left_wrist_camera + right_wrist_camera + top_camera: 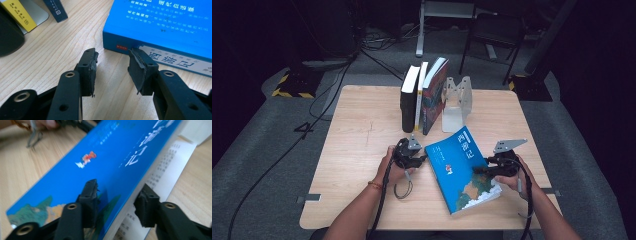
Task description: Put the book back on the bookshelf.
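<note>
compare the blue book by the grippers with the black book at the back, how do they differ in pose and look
The blue book lies on the table, cover up, slightly raised at its right edge; the black book stands upright in a row beside the metal bookend.
The blue book's cover is bright blue with a landscape picture; the black book looks plain and dark.
The blue book sits between the left gripper and right gripper; the black book stands apart from both.
Both rest on the same wooden table.

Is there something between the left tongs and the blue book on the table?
No, nothing visible. The left tongs stand open right at the spine edge of the blue book, with bare wooden table between them. The standing books and the metal bookend are farther back.
</note>
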Available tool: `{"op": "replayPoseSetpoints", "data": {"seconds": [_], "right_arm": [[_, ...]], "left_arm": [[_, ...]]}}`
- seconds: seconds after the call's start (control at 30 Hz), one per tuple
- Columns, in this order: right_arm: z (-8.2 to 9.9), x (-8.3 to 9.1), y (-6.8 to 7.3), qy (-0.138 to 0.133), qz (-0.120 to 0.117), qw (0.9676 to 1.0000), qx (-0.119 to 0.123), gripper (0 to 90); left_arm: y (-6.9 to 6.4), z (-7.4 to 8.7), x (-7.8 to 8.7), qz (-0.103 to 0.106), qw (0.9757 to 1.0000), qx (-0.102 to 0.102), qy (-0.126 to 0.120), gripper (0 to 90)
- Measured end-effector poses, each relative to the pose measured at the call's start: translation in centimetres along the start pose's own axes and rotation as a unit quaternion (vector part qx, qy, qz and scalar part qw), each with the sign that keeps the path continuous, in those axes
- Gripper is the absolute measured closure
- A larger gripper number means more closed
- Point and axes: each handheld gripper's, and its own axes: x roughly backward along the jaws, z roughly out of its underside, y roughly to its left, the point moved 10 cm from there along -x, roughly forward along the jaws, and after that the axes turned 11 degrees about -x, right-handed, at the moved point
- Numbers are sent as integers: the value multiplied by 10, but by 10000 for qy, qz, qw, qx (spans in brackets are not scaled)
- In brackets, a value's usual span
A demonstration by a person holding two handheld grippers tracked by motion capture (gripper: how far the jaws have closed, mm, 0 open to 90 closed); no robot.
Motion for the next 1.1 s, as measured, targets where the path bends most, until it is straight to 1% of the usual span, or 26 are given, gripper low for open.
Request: {"op": "replayPoseSetpoints", "data": {"seconds": [0.07,0.1,0.13,0.17,0.2,0.23,0.3,0.37,0.4,0.43,0.47,0.5,0.53,0.57,0.6,0.63,0.7,0.8,0.83,0.87,0.9,0.93,0.97,1.0,1.07,1.1], "right_arm": [[4,-3,-3,102,-27,9999,-10,503],[6,-2,-4,158,-10,9999,61,502],[6,3,-3,138,23,9998,123,490],[9,6,-2,176,54,9997,149,474],[13,7,-3,255,85,9995,163,450],[13,7,-3,255,85,9995,163,450],[24,8,-7,425,148,9990,79,416],[32,10,-9,439,55,9990,-25,420],[34,11,-8,437,7,9990,-15,430],[37,14,-5,506,-91,9987,21,448],[37,16,-1,454,-117,9988,136,473],[37,18,2,446,-155,9987,165,499],[36,19,6,429,-236,9986,206,520],[35,20,13,358,-327,9985,235,533],[35,20,13,358,-327,9985,235,533],[33,20,18,328,-340,9985,284,537],[33,21,30,256,-283,9984,429,547],[33,22,37,108,-259,9987,428,557],[32,22,40,45,-277,9988,404,557],[32,23,43,4,-285,9989,382,554],[31,22,47,-35,-320,9988,370,550],[29,22,53,-62,-325,9988,373,545],[28,21,57,-63,-312,9988,368,539],[27,20,60,-42,-261,9990,363,532],[26,20,62,-20,-223,9991,358,523],[26,19,64,19,-234,9992,327,507]], "left_arm": [[-3,0,0,135,9999,17,4,570],[-7,0,2,206,9998,-67,41,571],[-9,-1,2,222,9997,-119,26,569],[-9,-1,2,222,9997,-119,26,561],[-13,0,3,260,9996,-119,22,549],[-16,0,3,318,9994,-100,36,549],[-24,0,5,434,9988,-227,59,486],[-32,0,7,458,9986,-265,64,489],[-34,0,7,364,9988,-318,65,489],[-32,-1,7,260,9990,-342,108,474],[-31,-1,7,241,9991,-318,110,440],[-30,0,6,229,9993,-278,103,430],[-27,0,5,229,9995,-173,99,417],[-26,0,5,216,9996,-144,97,428],[-26,0,5,216,9996,-144,97,430],[-22,-1,4,125,9998,-124,94,430],[-18,-2,2,90,9999,-87,80,452],[-14,-5,-2,113,9999,3,40,462],[-13,-6,-3,86,10000,-9,36,464],[-12,-8,-5,-4,10000,-57,24,473],[-10,-10,-7,-38,9999,-110,42,499],[-8,-11,-8,-72,9999,-72,49,513],[-8,-11,-8,-72,9999,-72,49,518],[-4,-14,-12,-45,10000,1,31,522],[-1,-14,-14,-66,10000,27,13,519],[0,-14,-14,-53,9999,99,36,516]]}}
